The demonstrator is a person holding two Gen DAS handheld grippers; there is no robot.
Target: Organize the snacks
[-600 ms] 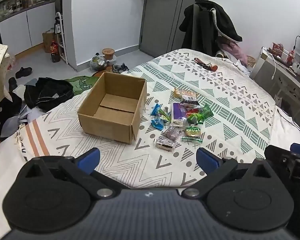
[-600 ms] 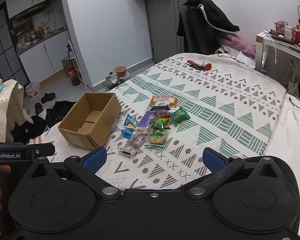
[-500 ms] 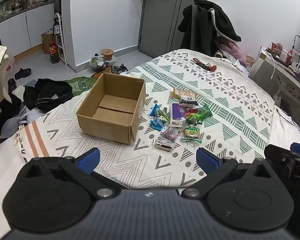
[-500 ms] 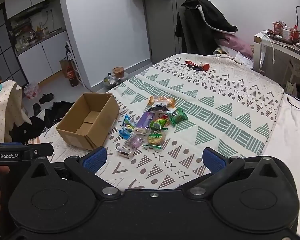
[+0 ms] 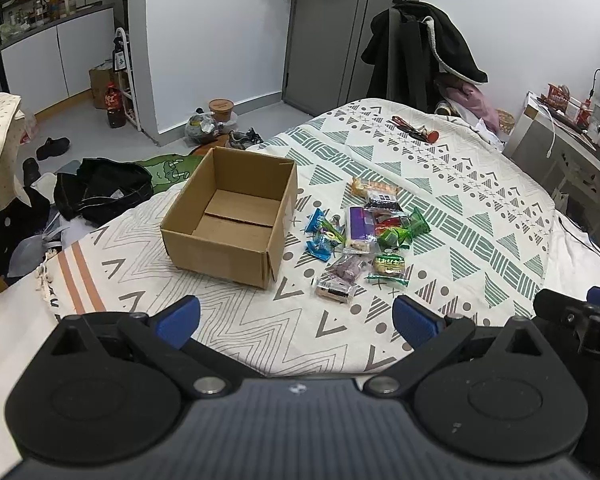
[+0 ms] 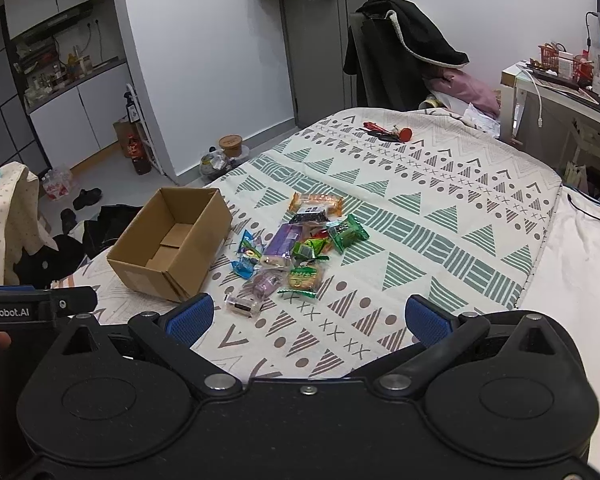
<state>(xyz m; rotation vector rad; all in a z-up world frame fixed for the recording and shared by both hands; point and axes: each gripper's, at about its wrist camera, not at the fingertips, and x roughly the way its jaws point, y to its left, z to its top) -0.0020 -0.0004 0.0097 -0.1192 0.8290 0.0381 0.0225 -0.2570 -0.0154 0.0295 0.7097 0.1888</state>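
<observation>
An open, empty cardboard box [image 5: 232,216] [image 6: 168,240] sits on the patterned bedspread [image 5: 460,216]. To its right lies a pile of wrapped snacks [image 5: 364,240] [image 6: 296,248]: purple, green, blue, orange and clear packets. My left gripper [image 5: 296,320] hovers open above the bed's near edge, short of both box and snacks, with nothing between its blue pads. My right gripper [image 6: 308,318] is open too, holding nothing, nearer than the snack pile. The right gripper's body [image 5: 580,320] shows at the right edge of the left wrist view.
Red-handled tools [image 6: 384,133] lie at the far end of the bed. A chair draped with a black coat [image 5: 416,60] stands behind the bed, a desk [image 6: 560,84] to the right. Clothes, shoes and a bottle [image 5: 114,104] litter the floor on the left.
Both views have shifted only slightly; the box and snacks sit a touch lower in the frames. Both grippers stay open and hold nothing.
</observation>
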